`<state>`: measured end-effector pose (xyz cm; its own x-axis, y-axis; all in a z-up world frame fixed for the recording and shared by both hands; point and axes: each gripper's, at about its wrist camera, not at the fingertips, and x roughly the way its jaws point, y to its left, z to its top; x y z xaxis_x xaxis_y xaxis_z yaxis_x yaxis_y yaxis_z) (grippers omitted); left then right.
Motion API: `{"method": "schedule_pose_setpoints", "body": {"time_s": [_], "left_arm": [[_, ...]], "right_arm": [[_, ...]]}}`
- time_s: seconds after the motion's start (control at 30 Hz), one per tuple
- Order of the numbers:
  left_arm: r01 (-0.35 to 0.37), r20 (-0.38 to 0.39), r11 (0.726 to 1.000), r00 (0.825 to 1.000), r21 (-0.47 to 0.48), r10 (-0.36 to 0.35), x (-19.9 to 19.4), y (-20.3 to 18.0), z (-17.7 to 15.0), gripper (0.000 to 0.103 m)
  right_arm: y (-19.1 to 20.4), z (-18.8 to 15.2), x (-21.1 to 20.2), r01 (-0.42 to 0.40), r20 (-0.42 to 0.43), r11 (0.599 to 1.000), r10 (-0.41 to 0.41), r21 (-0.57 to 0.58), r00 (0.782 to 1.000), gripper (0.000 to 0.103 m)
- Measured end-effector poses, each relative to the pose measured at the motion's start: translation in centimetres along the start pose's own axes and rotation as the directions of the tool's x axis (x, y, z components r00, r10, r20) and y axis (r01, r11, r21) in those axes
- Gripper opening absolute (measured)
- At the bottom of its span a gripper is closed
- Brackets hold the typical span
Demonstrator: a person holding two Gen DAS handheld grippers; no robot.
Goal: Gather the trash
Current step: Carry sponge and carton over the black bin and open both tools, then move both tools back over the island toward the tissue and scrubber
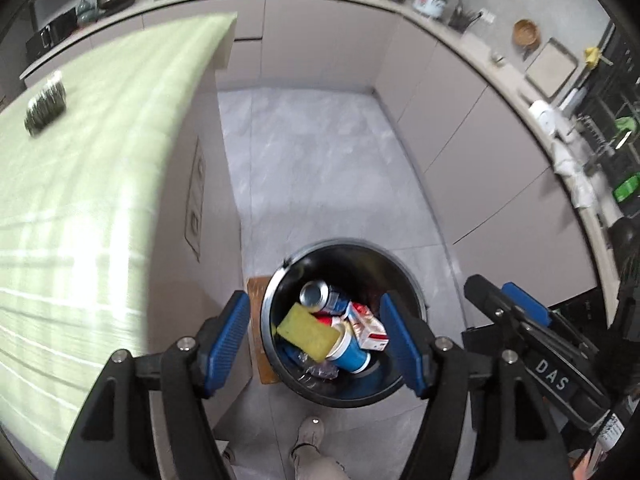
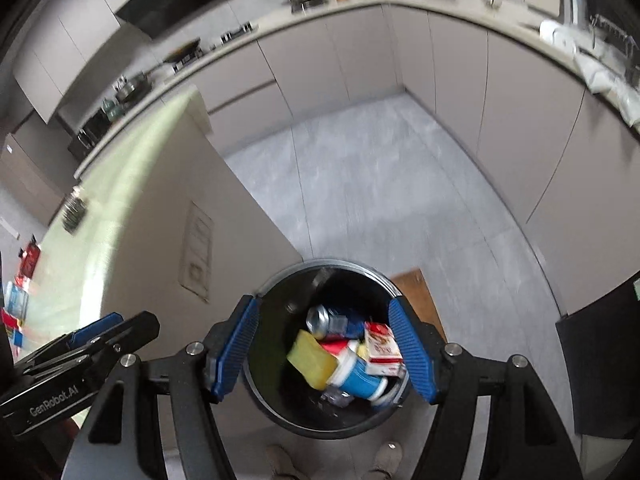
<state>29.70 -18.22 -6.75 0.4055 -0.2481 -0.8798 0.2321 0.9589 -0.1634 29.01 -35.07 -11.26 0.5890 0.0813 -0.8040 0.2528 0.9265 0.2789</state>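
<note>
one black bin (image 1: 280,376) on grey tile floor (image 1: 320,160) (kitchen, beige cabinets (image 1: 320,40)).

My shoe (image 1: 311,432) and trouser leg cut off at the bottom edge, bin (image 1: 280,292) floor hidden under the trash, dark bundle (image 1: 46,104) on the counter blurred, worktop items too small to tell

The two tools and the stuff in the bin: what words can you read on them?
"DAS" stands on the right tool, as seen from the left wrist view.
"GenRobot.AI" stands on the left tool, as seen from the right wrist view.
The red and white carton, the blue cup and the can in the bin have print, but it is too blurred to read.
</note>
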Motion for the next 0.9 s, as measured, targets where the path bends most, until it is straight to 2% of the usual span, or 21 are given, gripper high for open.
{"method": "schedule_pose_setpoints", "body": {"time_s": [0.2, 0.4, 0.5, 0.7, 0.9], "left_arm": [[0.035, 0.051, 0.999, 0.998, 0.019, -0.036, -4.9, 3.7, 1.8, 0.069], [-0.015, 0.102, 1.000, 0.995, -0.007, 0.016, -8.2, 10.8, 2.0, 0.069], [-0.047, 0.123, 0.999, 0.991, -0.026, 0.050, -9.2, 15.2, 1.5, 0.069], [-0.110, 0.146, 0.993, 0.982, -0.051, 0.117, -11.5, 23.2, 1.1, 0.069], [-0.169, 0.139, 0.980, 0.973, -0.110, 0.183, -11.7, 29.2, 1.9, 0.069]], "right_arm": [[5.2, 1.1, -3.8, -0.015, 0.072, 1.000, 0.014, 0.005, 0.997, 0.070], [13.6, 0.8, -5.5, -0.030, 0.114, 0.999, 0.035, -0.045, 0.993, 0.071], [18.5, 0.2, -5.5, -0.020, 0.130, 0.997, 0.030, -0.079, 0.991, 0.071], [27.6, -1.4, -3.6, -0.050, 0.124, 0.992, 0.064, -0.116, 0.990, 0.072], [33.3, -1.5, -0.7, -0.093, 0.081, 0.984, 0.106, -0.151, 0.991, 0.072]]}}
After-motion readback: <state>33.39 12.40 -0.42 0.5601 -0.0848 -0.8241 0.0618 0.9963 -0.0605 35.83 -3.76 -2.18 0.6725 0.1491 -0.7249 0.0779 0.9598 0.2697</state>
